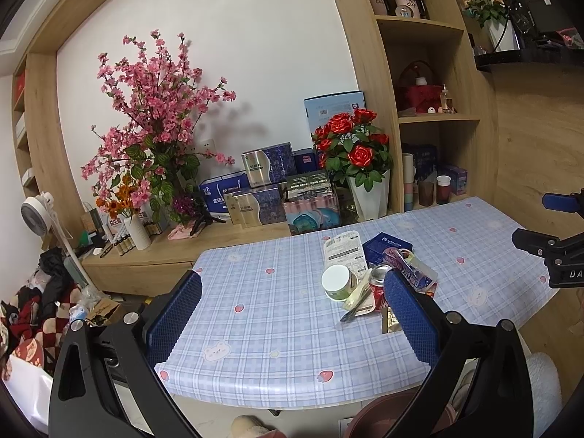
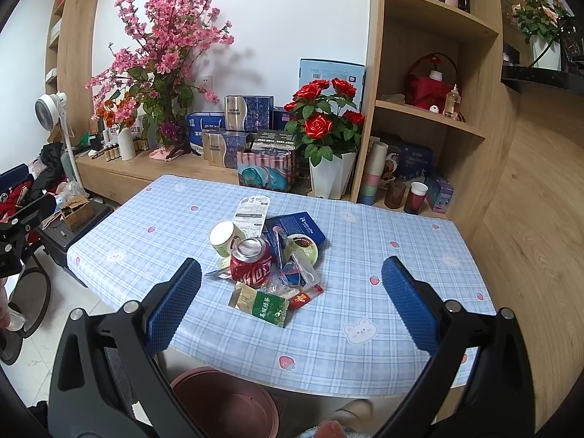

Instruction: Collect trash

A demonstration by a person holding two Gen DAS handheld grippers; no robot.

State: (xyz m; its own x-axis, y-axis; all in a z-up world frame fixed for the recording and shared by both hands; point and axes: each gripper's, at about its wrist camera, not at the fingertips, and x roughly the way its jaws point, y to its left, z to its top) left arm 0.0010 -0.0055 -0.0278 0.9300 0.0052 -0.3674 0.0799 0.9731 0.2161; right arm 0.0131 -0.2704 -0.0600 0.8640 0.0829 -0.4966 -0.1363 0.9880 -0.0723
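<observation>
A pile of trash lies in the middle of the blue checked table (image 2: 365, 292). In it are a crushed red can (image 2: 252, 261), a white cup on its side (image 2: 224, 237), a green tea packet (image 2: 264, 303), a dark blue box (image 2: 297, 228), a white wrapper (image 2: 252, 211) and a small red packet (image 2: 304, 297). My right gripper (image 2: 292, 303) is open above the table's near edge, with the pile just beyond its fingers. My left gripper (image 1: 292, 314) is open and empty over the table's left part. The can (image 1: 377, 284) and cup (image 1: 337, 283) sit beside its right finger (image 1: 410, 317).
A brown round bin (image 2: 226, 401) stands on the floor below the table's near edge, also seen as the bin (image 1: 387, 419). Boxes, a potted red rose (image 2: 325, 127) and pink blossoms line the wooden shelf behind. A fan (image 1: 36, 215) and clothes clutter the floor at left.
</observation>
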